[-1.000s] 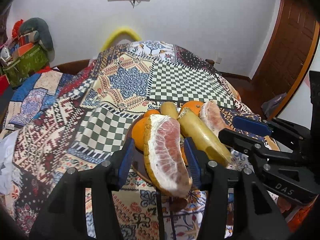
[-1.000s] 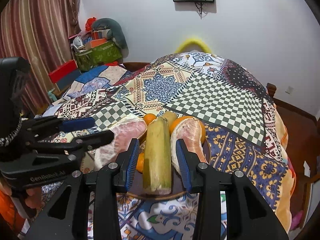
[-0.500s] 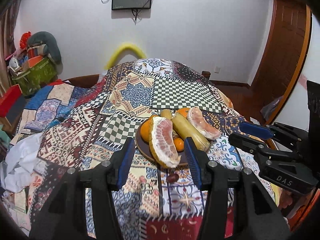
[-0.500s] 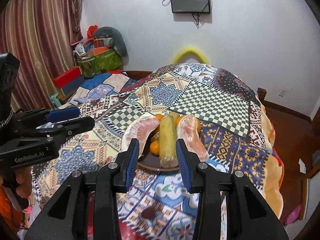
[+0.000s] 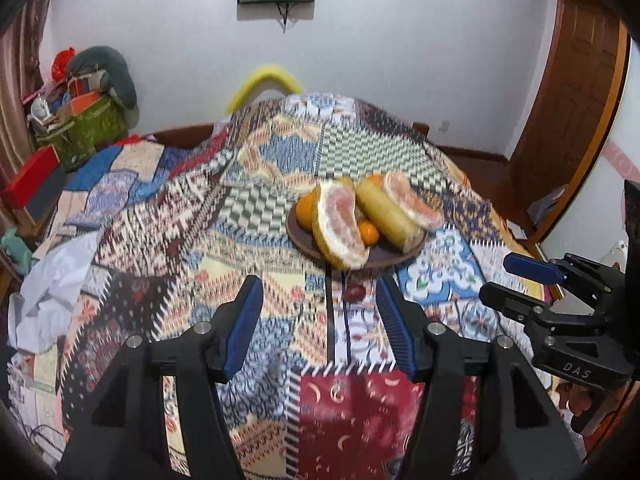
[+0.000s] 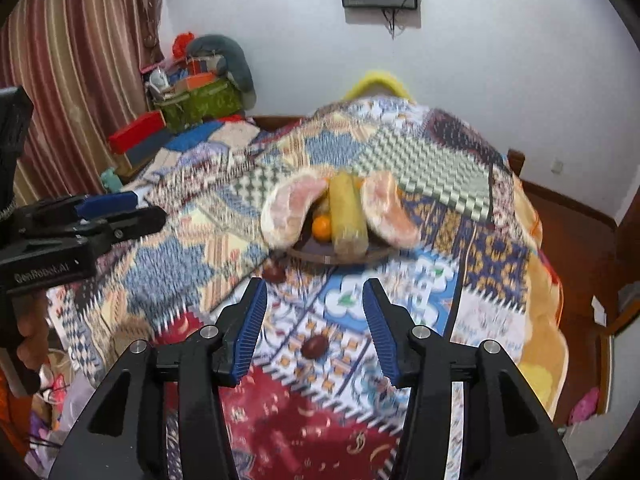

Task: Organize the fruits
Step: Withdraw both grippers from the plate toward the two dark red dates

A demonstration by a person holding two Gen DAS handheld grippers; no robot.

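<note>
A dark brown plate (image 5: 384, 254) (image 6: 312, 254) sits on the patchwork quilt. It holds two peeled pomelo wedges (image 5: 340, 224) (image 6: 294, 208), a long yellow-green fruit (image 5: 386, 212) (image 6: 347, 214) between them, and small oranges (image 5: 368, 232) (image 6: 322, 227). Two small dark red fruits (image 6: 315, 346) (image 6: 275, 273) lie on the quilt in front of the plate; one shows in the left wrist view (image 5: 354, 293). My left gripper (image 5: 320, 328) is open and empty, well short of the plate. My right gripper (image 6: 314, 330) is open and empty, also short of it.
The patchwork quilt (image 5: 168, 216) covers a bed or table that drops off at the front and sides. A green box of clutter (image 5: 84, 124) and red boxes (image 5: 30, 178) stand at the left. A wooden door (image 5: 568, 92) is at the right.
Both grippers have drawn back and up from the plate, leaving the pomelo wedge and the long fruit that lay between their fingers. The plate now looks smaller and farther.
</note>
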